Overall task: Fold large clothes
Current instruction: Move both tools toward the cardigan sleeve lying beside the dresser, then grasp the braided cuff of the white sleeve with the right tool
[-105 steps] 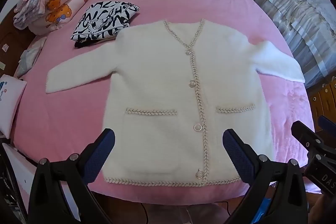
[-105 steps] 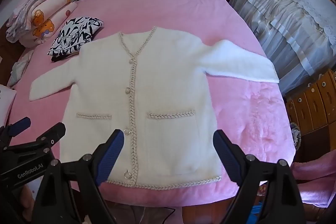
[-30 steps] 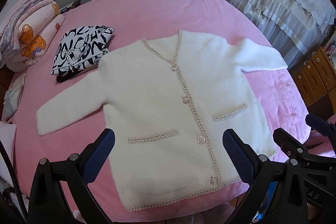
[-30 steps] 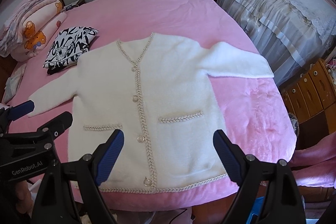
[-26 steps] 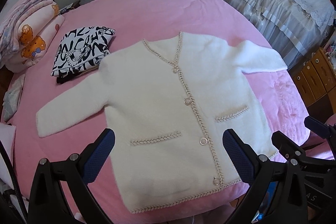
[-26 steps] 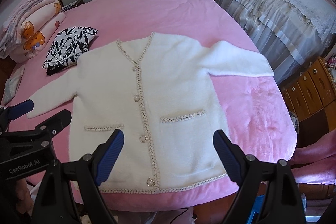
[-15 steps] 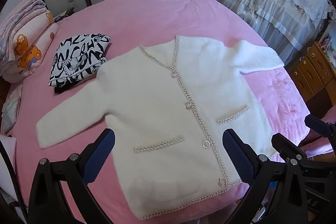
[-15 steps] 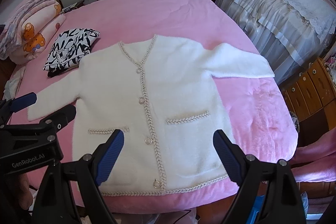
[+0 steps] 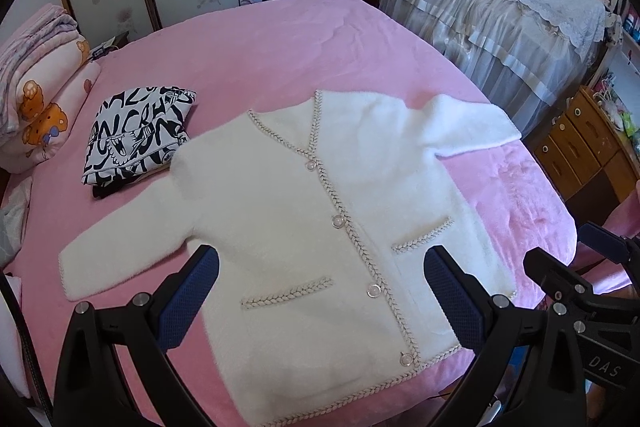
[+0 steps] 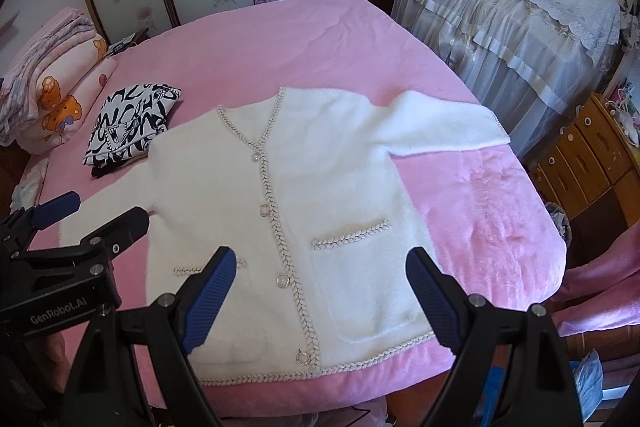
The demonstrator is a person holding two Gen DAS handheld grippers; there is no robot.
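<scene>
Currently, the white cardigan (image 9: 320, 227) lies flat, front up and buttoned, on the pink bed (image 9: 280, 39), hem at 6 o'clock, neckline toward 12, both sleeves spread out to the sides. The left gripper (image 9: 320, 295) and the right gripper (image 10: 320, 303) hover above the hem, jaws spread wide, holding nothing. No fold is made yet.

Hazards, as judged from this layout:
- The right sleeve (image 10: 440, 131), at 2 o'clock, reaches the bed edge; a loose pinch could let it slide off.
- The plush knit looks thick; a shallow grasp may catch one layer only, leaving the back panel behind and skewing the fold.
- The folded black-and-white garment (image 9: 140, 135), at 10 o'clock, lies touching or just beside the left shoulder; a sleeve swung inward carelessly could drag it.
- The hem (image 10: 320, 371) lies near the bed's near edge; pulling toward 6 o'clock could tip the cardigan over.
</scene>
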